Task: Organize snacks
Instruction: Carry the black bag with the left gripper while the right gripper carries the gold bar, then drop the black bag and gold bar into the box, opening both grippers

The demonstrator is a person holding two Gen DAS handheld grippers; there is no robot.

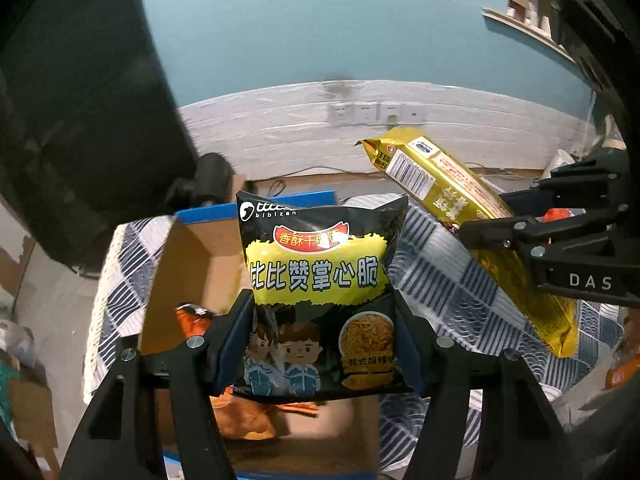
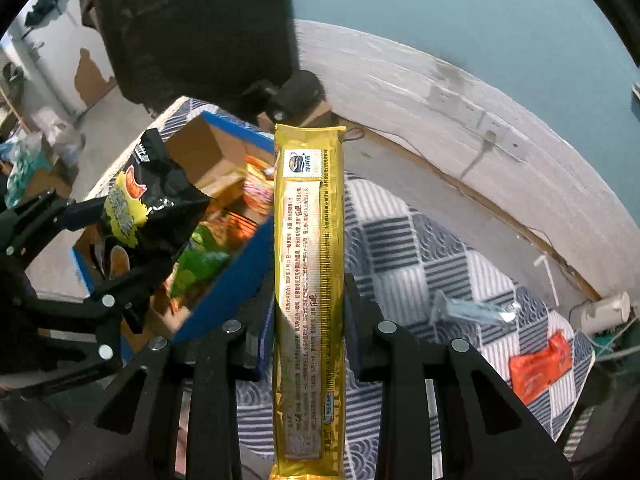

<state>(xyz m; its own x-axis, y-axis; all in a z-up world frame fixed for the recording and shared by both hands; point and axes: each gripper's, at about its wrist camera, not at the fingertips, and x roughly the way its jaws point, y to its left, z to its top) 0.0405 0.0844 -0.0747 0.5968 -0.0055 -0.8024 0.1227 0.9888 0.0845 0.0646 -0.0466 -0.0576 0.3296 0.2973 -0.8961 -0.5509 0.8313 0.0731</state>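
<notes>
Left claw (image 1: 324, 344) clamps the black noodle-snack bag (image 1: 320, 288) directly above the cardboard box (image 1: 188, 264). Right claw (image 2: 308, 320) grips the gold packet (image 2: 308, 264) upright, box at frame left; left goes first.

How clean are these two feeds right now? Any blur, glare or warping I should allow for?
Left wrist view: the black noodle-snack bag is sharp, with a small glare spot on its red label; the orange packets in the cardboard box are smeared. Right wrist view: the gold packet is crisp, box contents and a small clear wrapper blurred. Both: fisheye bends the wall line, corners vignette black.
</notes>
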